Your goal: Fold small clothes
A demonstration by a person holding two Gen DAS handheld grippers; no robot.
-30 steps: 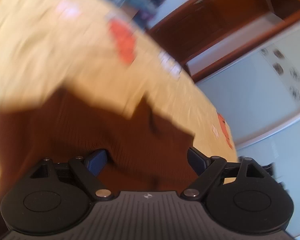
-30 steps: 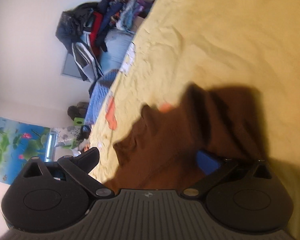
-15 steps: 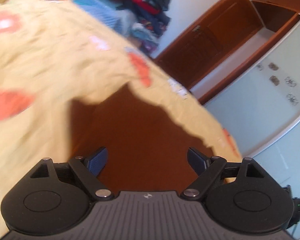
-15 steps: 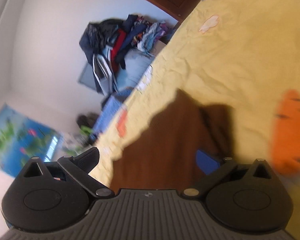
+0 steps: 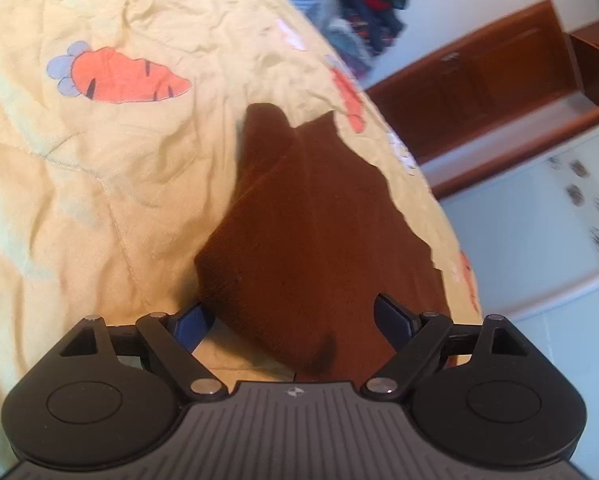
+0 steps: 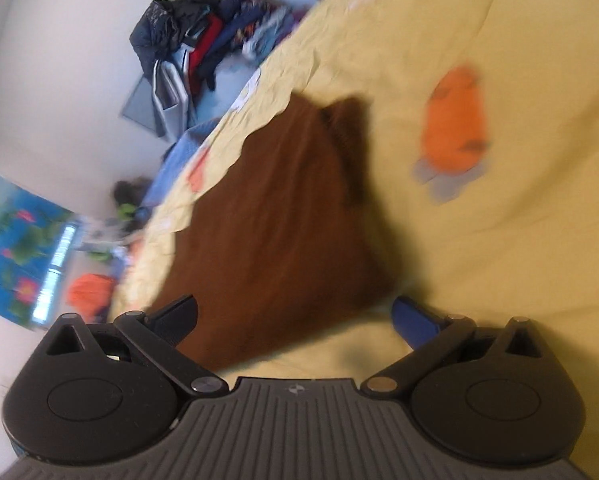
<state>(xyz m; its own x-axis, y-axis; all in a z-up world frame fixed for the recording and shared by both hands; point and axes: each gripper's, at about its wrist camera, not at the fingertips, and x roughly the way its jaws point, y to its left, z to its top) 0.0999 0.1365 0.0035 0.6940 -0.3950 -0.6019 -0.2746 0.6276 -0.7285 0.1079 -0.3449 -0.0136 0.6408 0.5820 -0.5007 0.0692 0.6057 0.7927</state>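
A small brown knitted garment (image 5: 311,232) lies folded flat on a yellow bedspread (image 5: 79,184) with carrot prints. In the left wrist view its near corner sits between the wide-apart fingers of my left gripper (image 5: 293,316), which is open and holds nothing. The right wrist view shows the same brown garment (image 6: 275,216) with a sleeve end at its far side. My right gripper (image 6: 295,318) is open and empty, its fingers just short of the garment's near edge.
A pile of dark and coloured clothes (image 6: 207,44) lies beyond the bed's far edge. A brown wooden cabinet (image 5: 483,76) and pale wardrobe doors (image 5: 547,216) stand past the bed. A blue flower picture (image 6: 15,248) hangs on the wall.
Both grippers have drawn back and up from the brown garment, staying open. More of the garment and bedspread shows now, and the garment lies flat.
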